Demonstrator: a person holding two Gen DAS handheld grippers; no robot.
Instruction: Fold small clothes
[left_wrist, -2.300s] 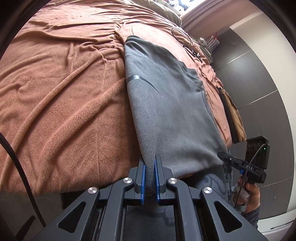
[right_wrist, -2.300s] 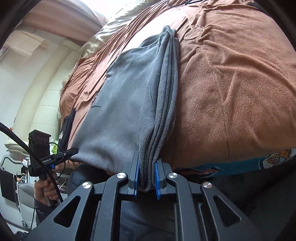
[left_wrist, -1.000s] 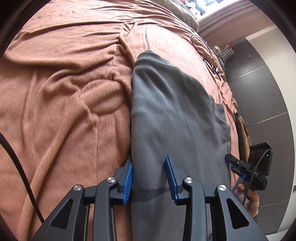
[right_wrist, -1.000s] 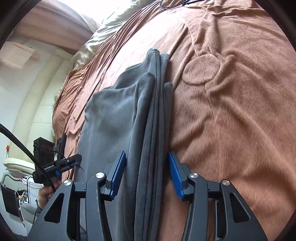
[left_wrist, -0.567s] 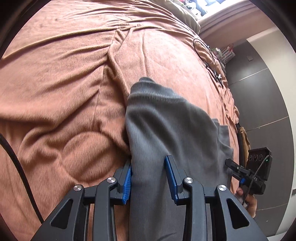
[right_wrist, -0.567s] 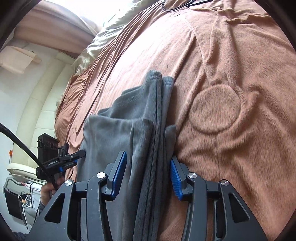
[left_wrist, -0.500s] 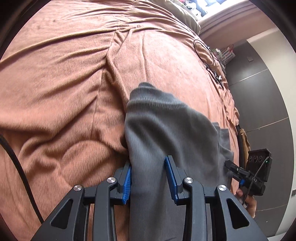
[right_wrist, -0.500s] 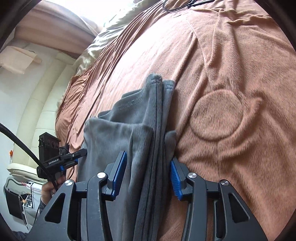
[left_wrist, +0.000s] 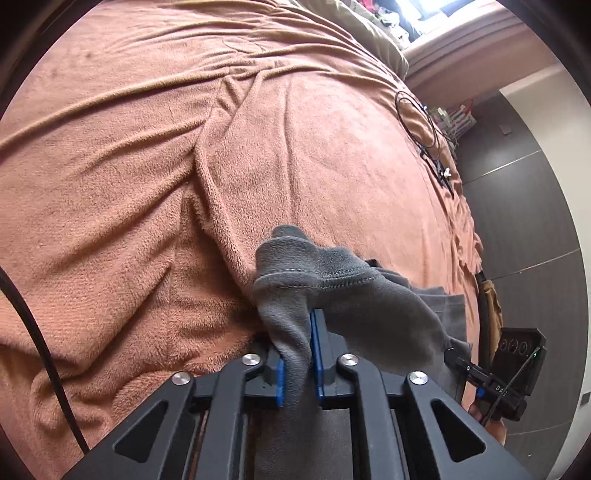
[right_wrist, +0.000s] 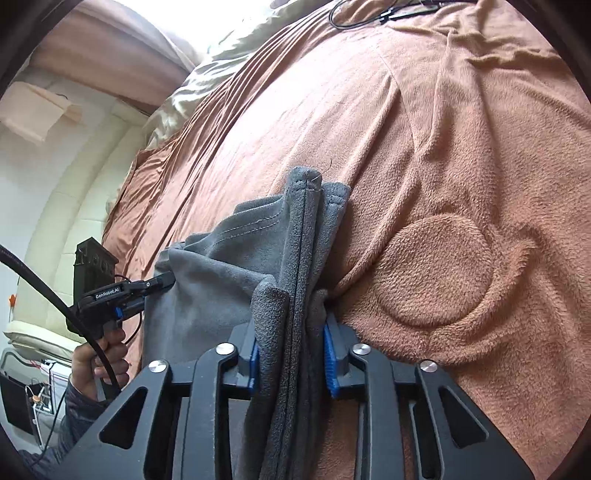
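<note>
Both sets of jaws are closing on the grey garment (left_wrist: 332, 295): the left gripper (left_wrist: 298, 363) pinches one far corner, the right gripper (right_wrist: 291, 363) squeezes the stacked seam edges. It lies folded lengthwise on the brown blanket (left_wrist: 129, 166). Lifting both corners evenly should keep the next fold square.

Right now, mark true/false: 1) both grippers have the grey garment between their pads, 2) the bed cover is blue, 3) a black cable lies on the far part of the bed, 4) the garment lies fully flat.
1) True: the left gripper and right gripper are each closing on an edge of the grey garment.
2) False: the bed cover is brown-orange.
3) True: the black cable lies on the far part of the bed.
4) False: it is bunched and lifted at both grippers.
</note>
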